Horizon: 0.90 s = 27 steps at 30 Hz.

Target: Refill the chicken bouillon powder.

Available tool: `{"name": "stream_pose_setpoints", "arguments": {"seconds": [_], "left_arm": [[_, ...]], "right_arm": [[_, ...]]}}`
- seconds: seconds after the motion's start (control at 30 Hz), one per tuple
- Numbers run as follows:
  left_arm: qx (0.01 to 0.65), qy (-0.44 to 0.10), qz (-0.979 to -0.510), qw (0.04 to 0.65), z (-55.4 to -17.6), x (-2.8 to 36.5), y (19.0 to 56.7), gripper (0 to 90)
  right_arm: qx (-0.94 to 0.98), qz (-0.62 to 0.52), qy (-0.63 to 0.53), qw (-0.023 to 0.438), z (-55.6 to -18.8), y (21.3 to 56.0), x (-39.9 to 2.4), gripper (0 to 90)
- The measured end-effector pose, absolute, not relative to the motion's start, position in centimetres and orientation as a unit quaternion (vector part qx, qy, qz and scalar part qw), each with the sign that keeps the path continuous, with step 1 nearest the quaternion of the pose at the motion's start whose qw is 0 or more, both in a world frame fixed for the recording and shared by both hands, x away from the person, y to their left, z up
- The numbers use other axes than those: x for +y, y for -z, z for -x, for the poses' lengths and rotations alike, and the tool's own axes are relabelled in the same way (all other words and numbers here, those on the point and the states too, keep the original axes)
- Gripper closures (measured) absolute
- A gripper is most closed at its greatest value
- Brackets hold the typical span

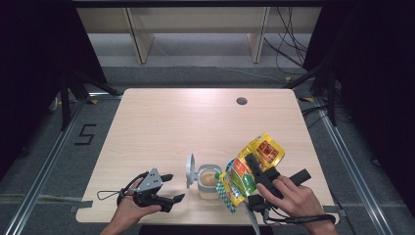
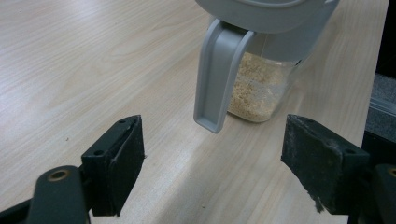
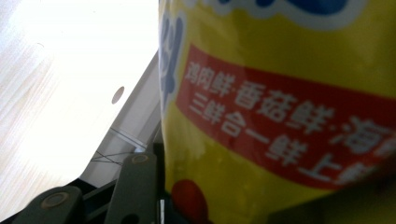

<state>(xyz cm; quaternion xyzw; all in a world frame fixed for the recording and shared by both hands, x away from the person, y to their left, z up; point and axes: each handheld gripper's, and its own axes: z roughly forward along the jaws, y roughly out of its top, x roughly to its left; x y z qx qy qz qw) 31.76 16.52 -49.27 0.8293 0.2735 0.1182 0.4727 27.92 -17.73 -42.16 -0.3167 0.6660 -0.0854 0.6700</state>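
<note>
A: While the right gripper (image 1: 258, 172) clamps the yellow printed foil seasoning bag (image 1: 250, 171) tilted beside the small clear plastic jar with the grey flip lid (image 1: 208, 181), the step in hand reads as pouring; the bag's lower corner sits just at the jar's rim, near the front edge of the pale wood-grain table (image 1: 195, 122).

B: Noted; left gripper (image 1: 164, 188) rests on the table to the jar's left, jaws wide, nothing between them; the left gripper view has the jar just ahead, tan granules (image 2: 254, 91) in the bottom.

A: Advice for the pour: keep the bag's mouth over the opening and tip slowly; the left gripper could steady the jar, since a nudge from the bag might shift it.

B: Hard to make out: whether the bag's corner is cut open; whether anything is flowing; the right gripper view is mostly bag print, so the pads' contact is blurred there; the jar's top is cut off in the left gripper view.
</note>
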Motion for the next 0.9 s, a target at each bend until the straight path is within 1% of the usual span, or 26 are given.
{"name": "stream_pose_setpoints", "arguments": {"seconds": [0.17, 0.33, 0.47, 0.53, 0.6, 0.73, 0.77, 0.9], "left_arm": [[0.273, -0.118, -0.829, 0.473, -31.76, 16.53, 49.26, 20.7], [0.273, -0.119, -0.829, 0.472, -31.77, 16.53, 49.26, 20.7], [0.273, -0.118, -0.83, 0.473, -31.76, 16.52, 49.26, 20.7], [0.273, -0.118, -0.829, 0.472, -31.76, 16.53, 49.26, 20.7], [0.273, -0.117, -0.829, 0.474, -31.79, 16.52, 49.28, 20.7], [0.274, -0.119, -0.829, 0.473, -31.76, 16.52, 49.26, 20.7], [0.273, -0.119, -0.829, 0.473, -31.77, 16.53, 49.25, 20.7], [0.274, -0.119, -0.829, 0.473, -31.77, 16.53, 49.26, 20.6]], "right_arm": [[0.674, 0.324, 0.083, 0.659, -28.08, 42.06, -17.63, 59.9], [0.673, 0.312, 0.078, 0.666, -28.04, 42.17, -17.71, 60.1], [0.674, 0.318, 0.084, 0.662, -28.06, 42.03, -17.75, 60.1], [0.667, 0.308, 0.078, 0.673, -27.96, 42.1, -17.88, 60.1], [0.67, 0.312, 0.082, 0.668, -27.98, 42.06, -17.9, 60.1], [0.667, 0.309, 0.079, 0.673, -27.96, 42.08, -17.9, 60.1], [0.671, 0.318, 0.085, 0.665, -28.02, 42.01, -17.86, 60.1], [0.67, 0.32, 0.086, 0.664, -28.04, 41.97, -17.83, 60.1]]}}
